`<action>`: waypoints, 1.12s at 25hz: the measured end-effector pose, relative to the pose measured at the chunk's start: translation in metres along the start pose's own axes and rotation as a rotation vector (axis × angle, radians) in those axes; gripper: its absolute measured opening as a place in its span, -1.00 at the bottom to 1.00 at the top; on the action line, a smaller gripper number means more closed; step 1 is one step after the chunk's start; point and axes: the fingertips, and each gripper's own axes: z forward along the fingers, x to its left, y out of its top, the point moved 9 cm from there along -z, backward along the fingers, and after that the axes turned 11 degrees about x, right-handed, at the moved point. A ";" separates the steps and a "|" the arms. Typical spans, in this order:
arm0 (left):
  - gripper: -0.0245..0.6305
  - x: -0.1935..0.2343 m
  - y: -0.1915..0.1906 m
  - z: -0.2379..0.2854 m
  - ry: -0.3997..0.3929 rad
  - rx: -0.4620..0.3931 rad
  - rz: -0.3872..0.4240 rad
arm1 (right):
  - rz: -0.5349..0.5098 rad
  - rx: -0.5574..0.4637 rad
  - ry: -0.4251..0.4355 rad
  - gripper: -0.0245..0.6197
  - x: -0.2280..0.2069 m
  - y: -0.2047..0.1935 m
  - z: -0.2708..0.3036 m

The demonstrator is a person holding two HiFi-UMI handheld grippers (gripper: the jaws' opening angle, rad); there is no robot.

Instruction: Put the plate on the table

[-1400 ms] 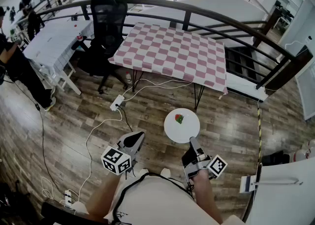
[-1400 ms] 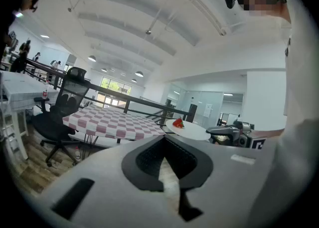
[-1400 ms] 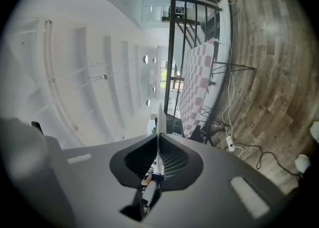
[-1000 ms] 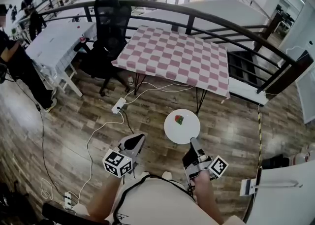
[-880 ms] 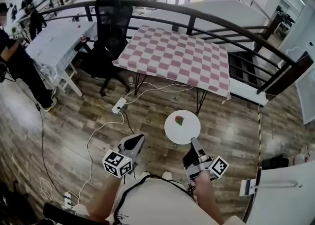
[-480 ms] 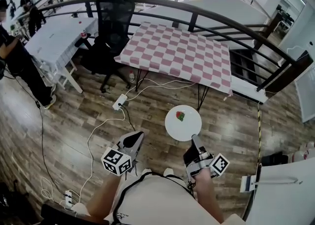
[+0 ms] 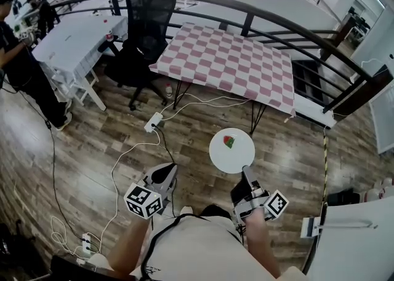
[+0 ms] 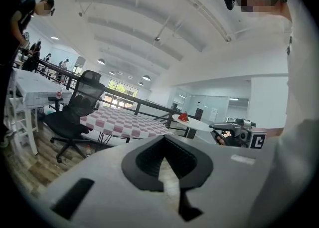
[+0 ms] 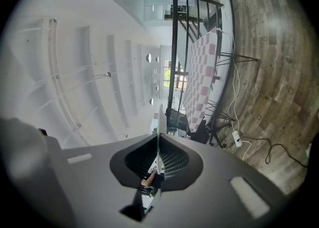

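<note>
White and round, the plate (image 7: pixel 231 154) hangs in the air over the wooden floor (image 7: pixel 92 144), pinched at its near rim by my right tool (image 7: pixel 245 171). Looking along that tool, I see the plate's thin edge running straight up between the two jaws, which are clamped on it from either side. The plate sits roughly level, and a small red and green piece (image 7: pixel 229 141) lies on its far half. The checked tabletop (image 7: pixel 228 64), pink and white, stands farther off. The plate is on its near side, in front of its right part, and does not touch it.

My left tool (image 7: pixel 165 173) is low and to the left of the plate, well apart from it, pointing away from me. Its jaws are drawn together with nothing between them. From its own view the plate shows off to the right, the red piece on top and the right tool just behind it.

A black office chair (image 7: pixel 146 18) stands by the tabletop's left side. White tables (image 7: pixel 74 37) stretch farther left, and a person (image 7: pixel 21 64) in dark clothes stands at the left edge of the scene. A dark railing (image 7: pixel 295 24) curves behind the tabletop. On the floor a white power strip (image 7: pixel 154 122) lies near the tabletop's left legs, with white and black cables trailing from it towards me.
</note>
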 end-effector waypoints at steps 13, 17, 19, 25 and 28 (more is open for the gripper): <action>-0.91 0.016 -0.011 -0.013 0.076 0.007 -0.036 | 0.010 0.026 0.004 -0.86 -0.006 0.004 0.017; -0.91 0.022 -0.011 -0.008 0.101 0.003 -0.057 | 0.012 0.053 0.013 -0.86 -0.010 0.013 0.029; -0.91 0.024 -0.007 -0.001 0.104 -0.002 -0.062 | 0.011 0.065 0.020 -0.86 -0.010 0.019 0.036; -0.91 0.032 0.018 0.040 0.093 0.000 -0.036 | 0.010 0.085 0.028 -0.86 -0.017 0.052 0.062; -0.91 0.036 0.028 0.062 0.094 0.004 -0.039 | 0.012 0.090 0.034 -0.86 -0.017 0.073 0.075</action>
